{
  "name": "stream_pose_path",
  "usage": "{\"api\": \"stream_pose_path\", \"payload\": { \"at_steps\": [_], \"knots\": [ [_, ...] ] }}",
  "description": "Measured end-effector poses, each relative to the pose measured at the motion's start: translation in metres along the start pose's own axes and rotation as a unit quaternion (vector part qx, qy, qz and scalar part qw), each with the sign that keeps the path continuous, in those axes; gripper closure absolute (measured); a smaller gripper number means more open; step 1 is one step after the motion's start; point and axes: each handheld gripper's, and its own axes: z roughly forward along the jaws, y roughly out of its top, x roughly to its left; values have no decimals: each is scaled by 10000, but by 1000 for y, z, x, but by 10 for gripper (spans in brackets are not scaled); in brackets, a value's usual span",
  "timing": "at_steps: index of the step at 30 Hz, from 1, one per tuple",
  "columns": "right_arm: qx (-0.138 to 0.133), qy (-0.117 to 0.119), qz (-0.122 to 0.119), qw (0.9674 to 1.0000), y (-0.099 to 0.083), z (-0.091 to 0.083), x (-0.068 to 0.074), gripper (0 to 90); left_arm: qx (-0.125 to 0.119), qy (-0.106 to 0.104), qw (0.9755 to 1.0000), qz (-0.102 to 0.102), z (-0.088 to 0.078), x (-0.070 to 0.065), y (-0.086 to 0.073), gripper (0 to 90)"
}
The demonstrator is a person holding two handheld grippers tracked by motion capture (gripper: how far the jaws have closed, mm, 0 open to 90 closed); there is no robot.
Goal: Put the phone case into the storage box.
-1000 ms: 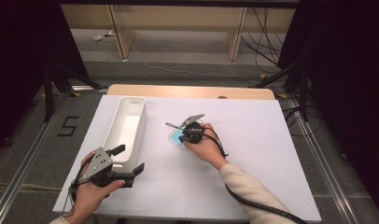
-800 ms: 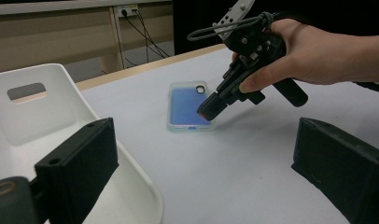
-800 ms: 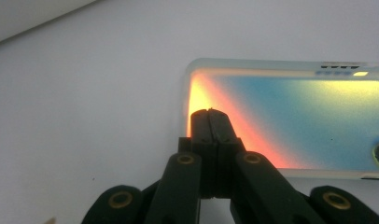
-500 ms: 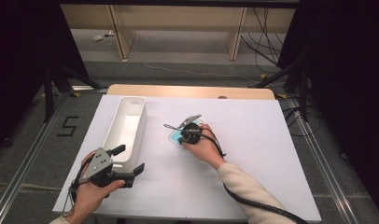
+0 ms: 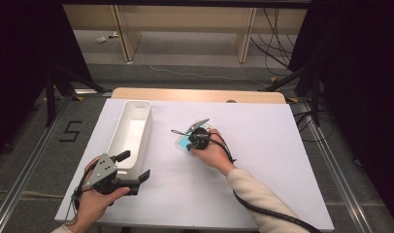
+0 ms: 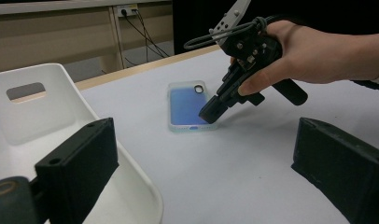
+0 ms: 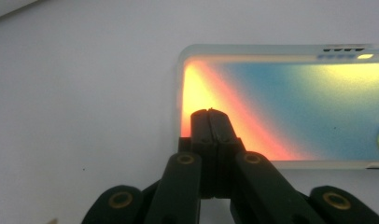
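The left gripper (image 5: 134, 167) sits at the near left part of the table (image 5: 282, 160), held in the left hand (image 5: 95, 201). Its jaws stand wide apart with nothing between them, just beside the near end of the white tray (image 5: 132, 128).

Farther in, near the table centre, the right gripper (image 6: 210, 112) is held in the right hand (image 5: 215, 153) and points steeply down. Its jaws are pressed fully together, gripping nothing. The closed tip rests on or just above one end of the phone case (image 6: 190, 105); contact cannot be confirmed.

The phone case lies flat on the table, to the right of the tray and apart from it.
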Motion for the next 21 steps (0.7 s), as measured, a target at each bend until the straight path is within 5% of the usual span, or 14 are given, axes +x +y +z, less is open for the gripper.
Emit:
{"api": "stream_pose_path", "payload": {
  "at_steps": [21],
  "knots": [
    [161,-23,-51,9999,-5,-8,-5,900,-4,-5,10000,-7,0,0,0,61]
  ]
}}
